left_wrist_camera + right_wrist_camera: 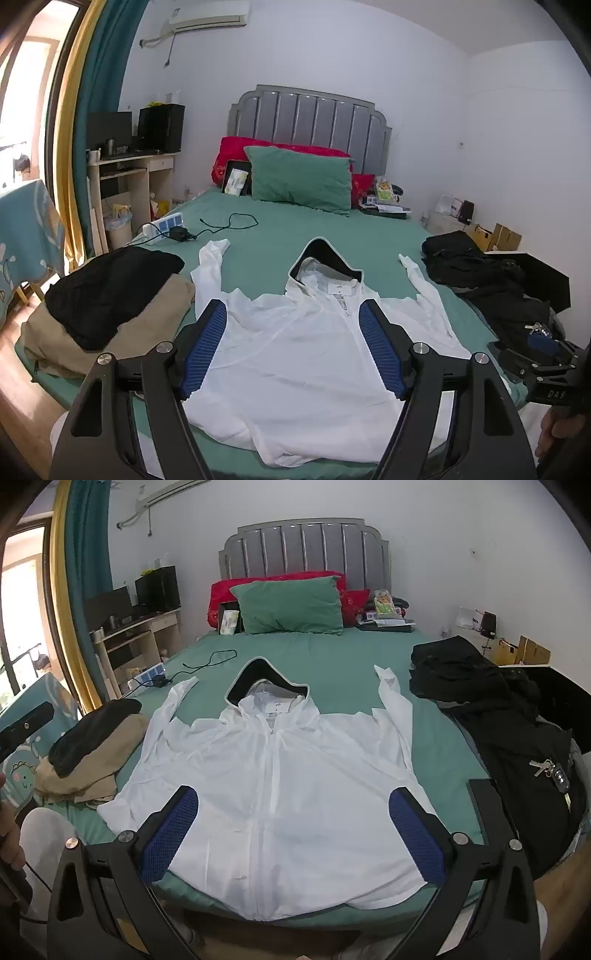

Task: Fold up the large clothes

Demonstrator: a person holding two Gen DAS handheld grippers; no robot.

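A white hooded jacket lies spread face up on the green bed sheet, zip closed, both sleeves stretched toward the headboard, dark-lined hood pointing away. My left gripper hovers over the jacket's near left part with its blue pads wide apart and nothing between them. My right gripper hangs above the jacket's hem near the foot of the bed, also open and empty. Neither touches the cloth.
A black garment on a tan one is piled at the left. Black clothes with keys lie at the right. A charger cable, green pillow and desk are farther back.
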